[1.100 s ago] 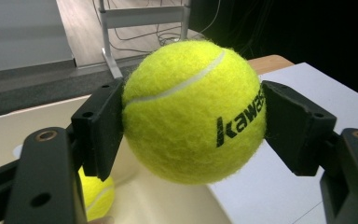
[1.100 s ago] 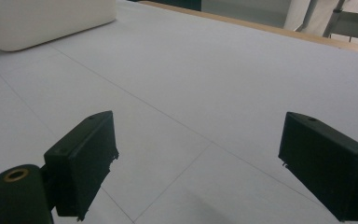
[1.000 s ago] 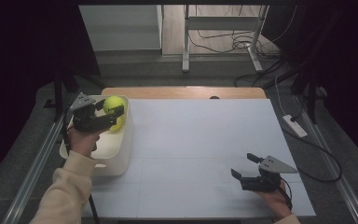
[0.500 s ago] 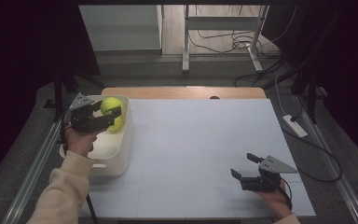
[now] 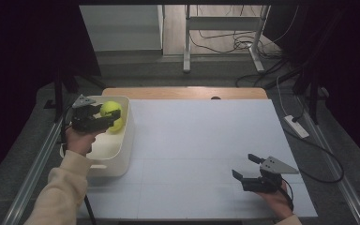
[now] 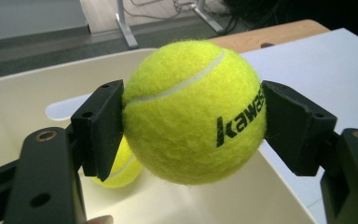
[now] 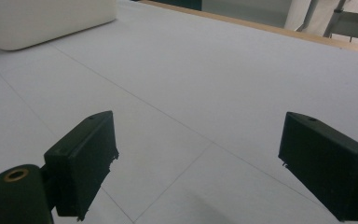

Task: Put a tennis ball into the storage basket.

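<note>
left gripper lifts a tennis ball above the bin

near side, the right gripper (image 5: 252,174) rests on the white table (image 5: 201,140), jaws wide apart and empty. farther off, the left gripper (image 6: 193,119) is clamped on a fuzzy yellow tennis ball (image 6: 193,112), black lettering showing, held over the white bin (image 5: 117,154). a second ball (image 6: 116,170) sits directly below it, and open table lies to its right.

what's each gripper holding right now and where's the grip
The left gripper clamps a tennis ball across its middle, jaws on opposite sides. The right gripper holds nothing.
</note>
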Tool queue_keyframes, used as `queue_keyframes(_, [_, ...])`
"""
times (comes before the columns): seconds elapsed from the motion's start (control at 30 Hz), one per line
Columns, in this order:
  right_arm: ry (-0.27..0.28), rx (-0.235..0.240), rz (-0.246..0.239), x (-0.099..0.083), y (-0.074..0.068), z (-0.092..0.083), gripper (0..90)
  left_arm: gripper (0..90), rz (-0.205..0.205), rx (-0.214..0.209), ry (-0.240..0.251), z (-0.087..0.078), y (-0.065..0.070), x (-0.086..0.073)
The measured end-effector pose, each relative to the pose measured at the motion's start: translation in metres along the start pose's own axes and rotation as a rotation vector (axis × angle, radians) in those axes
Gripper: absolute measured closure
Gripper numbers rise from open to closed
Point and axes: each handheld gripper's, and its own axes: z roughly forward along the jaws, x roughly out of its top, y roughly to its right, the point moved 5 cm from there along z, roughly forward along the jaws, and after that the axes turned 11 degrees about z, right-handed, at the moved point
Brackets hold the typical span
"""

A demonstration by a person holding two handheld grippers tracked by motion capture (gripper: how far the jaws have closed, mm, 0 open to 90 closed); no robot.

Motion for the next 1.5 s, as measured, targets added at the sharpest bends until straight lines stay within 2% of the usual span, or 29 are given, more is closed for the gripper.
queue_keyframes(0.33, [-0.001,0.001,0.001,0.000,0.000,0.000,11.1,26.1,-0.008,-0.014,-0.063,0.010,-0.003,-0.005])
queue_keyframes(0.57, [0.002,0.000,-0.001,0.000,0.000,0.000,11.1,26.0,-0.012,-0.033,-0.127,0.015,-0.006,-0.011])
queue_keyframes(0.8, [0.002,-0.001,0.002,0.000,0.000,0.000,11.1,25.9,-0.007,-0.039,-0.150,0.017,-0.006,-0.013])
queue_keyframes(1.17, [0.003,-0.002,0.002,0.000,0.000,0.000,11.0,25.4,-0.007,-0.035,-0.148,0.014,-0.008,-0.014])
queue_keyframes(1.23, [0.005,0.001,0.002,0.000,0.000,0.000,11.1,22.2,-0.006,-0.031,-0.138,0.013,-0.008,-0.013])
queue_keyframes(1.27, [0.005,0.001,0.002,0.000,0.000,-0.001,11.0,18.9,-0.007,-0.022,-0.122,0.011,-0.008,-0.012])
queue_keyframes(1.33, [0.005,0.000,0.002,0.000,0.000,-0.001,11.1,17.8,-0.020,-0.017,-0.081,0.007,-0.008,-0.007])
queue_keyframes(1.5, [0.003,-0.002,-0.003,0.000,0.000,-0.001,11.1,12.6,-0.023,-0.026,-0.032,0.000,-0.006,-0.002])
